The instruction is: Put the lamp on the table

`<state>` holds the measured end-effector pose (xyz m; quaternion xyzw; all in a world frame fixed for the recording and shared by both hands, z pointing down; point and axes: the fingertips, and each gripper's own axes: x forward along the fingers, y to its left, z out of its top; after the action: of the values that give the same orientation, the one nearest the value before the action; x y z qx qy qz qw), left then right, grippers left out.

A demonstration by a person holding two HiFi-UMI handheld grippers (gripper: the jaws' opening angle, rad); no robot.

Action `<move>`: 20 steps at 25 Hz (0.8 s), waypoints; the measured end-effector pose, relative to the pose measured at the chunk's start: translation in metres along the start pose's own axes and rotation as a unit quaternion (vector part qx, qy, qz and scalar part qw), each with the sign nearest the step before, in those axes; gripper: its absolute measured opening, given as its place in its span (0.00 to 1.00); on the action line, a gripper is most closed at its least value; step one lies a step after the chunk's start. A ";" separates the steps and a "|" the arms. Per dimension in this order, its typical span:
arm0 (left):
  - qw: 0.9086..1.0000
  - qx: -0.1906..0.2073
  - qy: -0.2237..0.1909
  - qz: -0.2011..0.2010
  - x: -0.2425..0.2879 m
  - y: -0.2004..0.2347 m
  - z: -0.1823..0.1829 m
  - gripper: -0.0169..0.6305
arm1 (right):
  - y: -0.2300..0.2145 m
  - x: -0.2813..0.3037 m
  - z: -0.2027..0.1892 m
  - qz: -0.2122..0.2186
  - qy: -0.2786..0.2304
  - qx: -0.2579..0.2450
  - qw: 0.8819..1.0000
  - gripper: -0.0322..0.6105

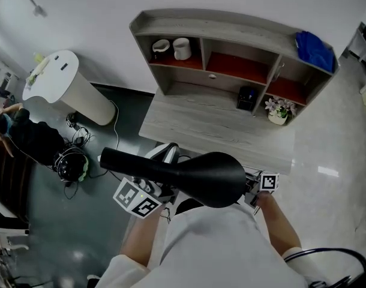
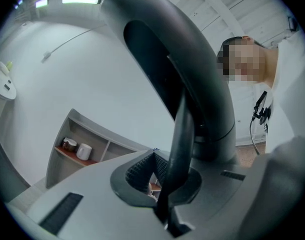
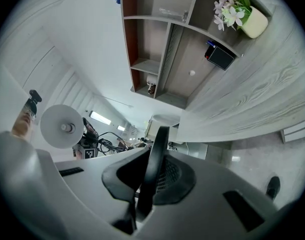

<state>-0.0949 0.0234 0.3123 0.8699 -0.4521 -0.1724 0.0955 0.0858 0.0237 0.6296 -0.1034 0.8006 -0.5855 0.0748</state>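
Observation:
A black lamp (image 1: 210, 177) with a wide dome and a tapering arm that reaches left hangs in front of the person, short of the table's near edge. My left gripper (image 1: 148, 192) is under the arm. In the left gripper view the left gripper (image 2: 165, 184) is shut on a thin black strip of the lamp, whose thick curved tube (image 2: 192, 69) arches overhead. My right gripper (image 1: 255, 191) is at the dome's right side. In the right gripper view the right gripper (image 3: 147, 179) is shut on a thin black lamp edge (image 3: 157, 149). The grey wooden table (image 1: 219, 134) lies ahead.
The table carries a shelf unit (image 1: 231, 32) with a bowl (image 1: 161, 45), a mug (image 1: 182, 48), a black box (image 1: 247, 98), a flower pot (image 1: 278, 110) and a blue cloth (image 1: 315, 50). A white cylinder (image 1: 69, 89) and cables (image 1: 75, 161) are on the floor at left.

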 end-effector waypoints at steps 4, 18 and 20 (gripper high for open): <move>1.000 -0.007 0.003 0.004 0.012 0.014 -0.002 0.04 | -0.010 0.005 0.013 -0.015 0.003 0.012 1.000 0.08; 0.997 -0.016 0.029 -0.063 0.062 0.081 0.005 0.04 | -0.029 0.057 0.051 -0.033 -0.049 0.021 0.998 0.08; 0.997 -0.021 0.034 -0.073 0.070 0.093 0.005 0.04 | -0.032 0.063 0.062 -0.040 -0.061 0.015 0.997 0.08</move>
<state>-0.1302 -0.0871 0.3225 0.9036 -0.3803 -0.1591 0.1162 0.0424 -0.0585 0.6414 -0.1698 0.7806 -0.5928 0.1015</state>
